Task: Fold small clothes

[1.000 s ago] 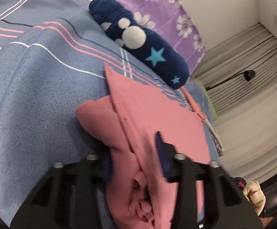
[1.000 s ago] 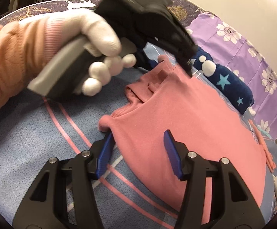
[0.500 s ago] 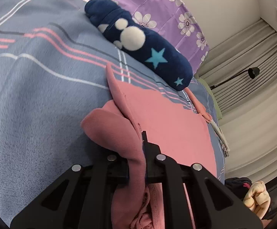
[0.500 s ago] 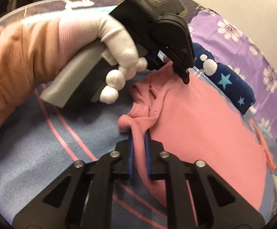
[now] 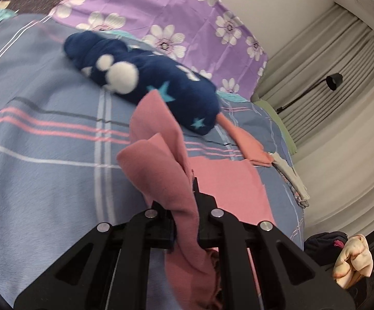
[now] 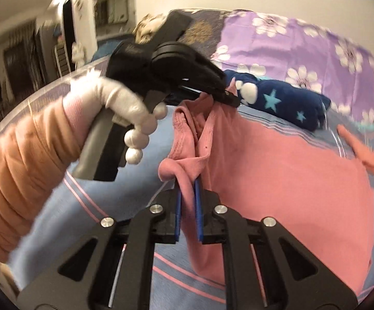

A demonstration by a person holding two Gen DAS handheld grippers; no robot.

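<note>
Both grippers, spread a second ago, now pinch the pink garment (image 6: 277, 170) edge: left gripper (image 5: 187, 206), right gripper (image 6: 188, 206), lifted off the striped bedspread (image 5: 45, 168). Fold under way; next, carry the edge toward the navy star-print bundle (image 5: 145, 82), level.

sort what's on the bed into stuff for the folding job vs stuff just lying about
In the job:
- pink garment
- left hand-held gripper, shut on its edge
- right hand-held gripper, shut on its edge

Lying about:
- navy star-print bundle
- orange cloth
- purple flowered cover
- lamp
</note>
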